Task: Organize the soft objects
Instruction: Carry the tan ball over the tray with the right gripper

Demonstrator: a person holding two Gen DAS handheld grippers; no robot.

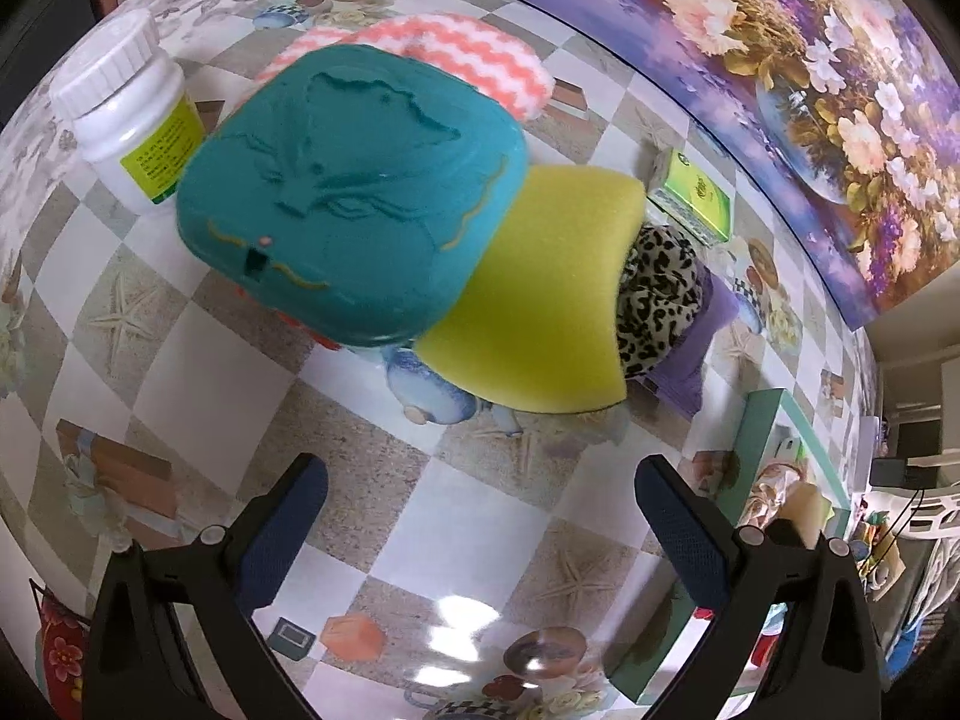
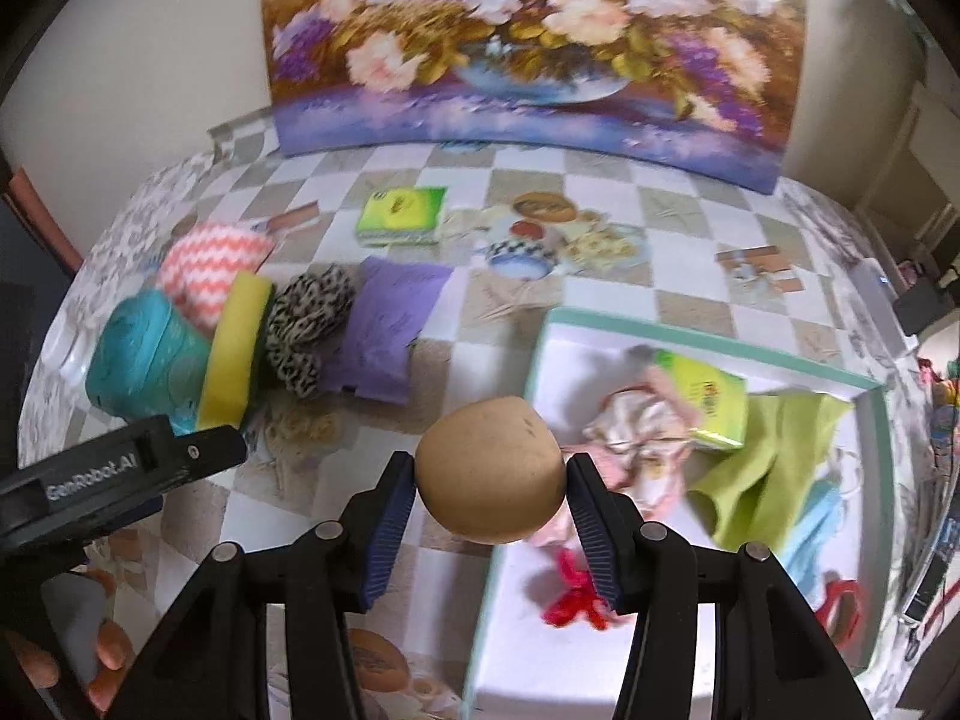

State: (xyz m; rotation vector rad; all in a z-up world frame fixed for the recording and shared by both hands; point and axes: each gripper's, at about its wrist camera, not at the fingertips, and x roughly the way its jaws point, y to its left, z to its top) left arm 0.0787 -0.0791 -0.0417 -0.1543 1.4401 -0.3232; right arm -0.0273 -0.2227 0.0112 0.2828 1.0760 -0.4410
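Note:
My right gripper is shut on a tan round soft ball and holds it above the table, at the left edge of the white tray. My left gripper is open and empty, just in front of a pile of soft things: a teal sponge, a yellow sponge, a leopard-print scrunchie, a purple cloth and a pink zigzag cloth. The pile also shows at the left of the right wrist view, with the teal sponge nearest that gripper.
A white pill bottle stands left of the pile. A green box lies behind it. The tray holds a green cloth, a green box, pale fabric and a red item. A flower painting leans at the back.

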